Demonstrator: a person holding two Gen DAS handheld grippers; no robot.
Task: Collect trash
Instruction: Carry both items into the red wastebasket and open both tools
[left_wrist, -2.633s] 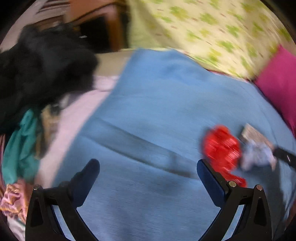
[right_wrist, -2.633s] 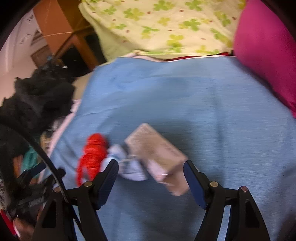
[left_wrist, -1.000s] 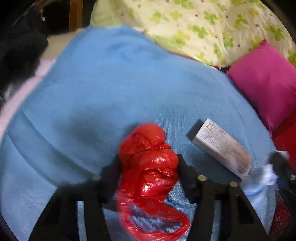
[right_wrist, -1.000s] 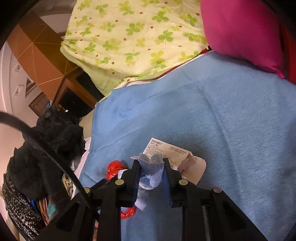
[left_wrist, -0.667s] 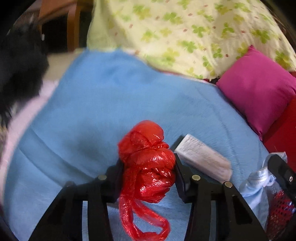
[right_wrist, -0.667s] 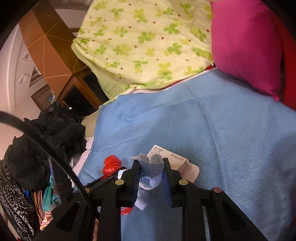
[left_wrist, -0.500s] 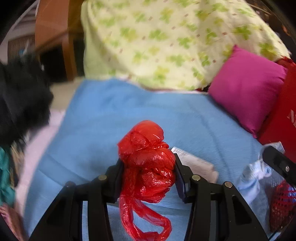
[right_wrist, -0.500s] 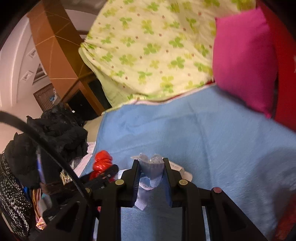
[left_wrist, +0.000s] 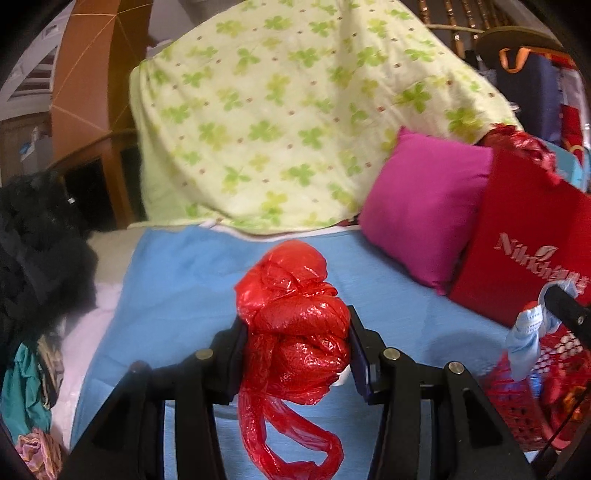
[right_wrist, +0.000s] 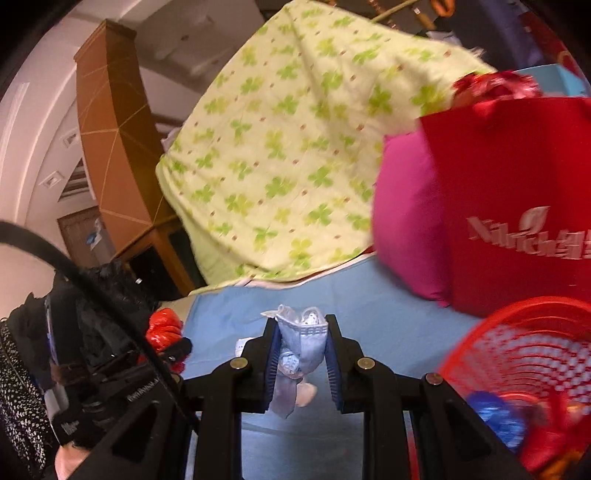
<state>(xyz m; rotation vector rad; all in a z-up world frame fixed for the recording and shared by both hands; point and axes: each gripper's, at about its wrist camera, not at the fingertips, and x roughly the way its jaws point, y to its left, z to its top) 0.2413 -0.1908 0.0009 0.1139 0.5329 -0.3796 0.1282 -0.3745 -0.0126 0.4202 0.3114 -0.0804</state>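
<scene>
My left gripper (left_wrist: 295, 332) is shut on a crumpled red plastic bag (left_wrist: 291, 325) and holds it above the blue blanket (left_wrist: 177, 280); the bag's tail hangs below the fingers. My right gripper (right_wrist: 301, 338) is shut on a crumpled light blue face mask (right_wrist: 301, 343), raised over the blanket (right_wrist: 369, 310). The mask (left_wrist: 528, 347) also shows at the right of the left wrist view, and the red bag (right_wrist: 164, 326) at the left of the right wrist view. A red mesh basket (right_wrist: 517, 354) with some trash inside stands at the lower right, close to the right gripper.
A red paper bag (left_wrist: 524, 236) and a magenta pillow (left_wrist: 424, 206) stand at the right. A clover-print quilt (left_wrist: 295, 122) is heaped behind. Dark clothes (left_wrist: 37, 251) are piled at the left. The red basket (left_wrist: 517, 398) shows at the lower right.
Both grippers have closed on their items and lifted them off the blanket, swinging right toward the red basket. The cardboard box has dropped out of view.
</scene>
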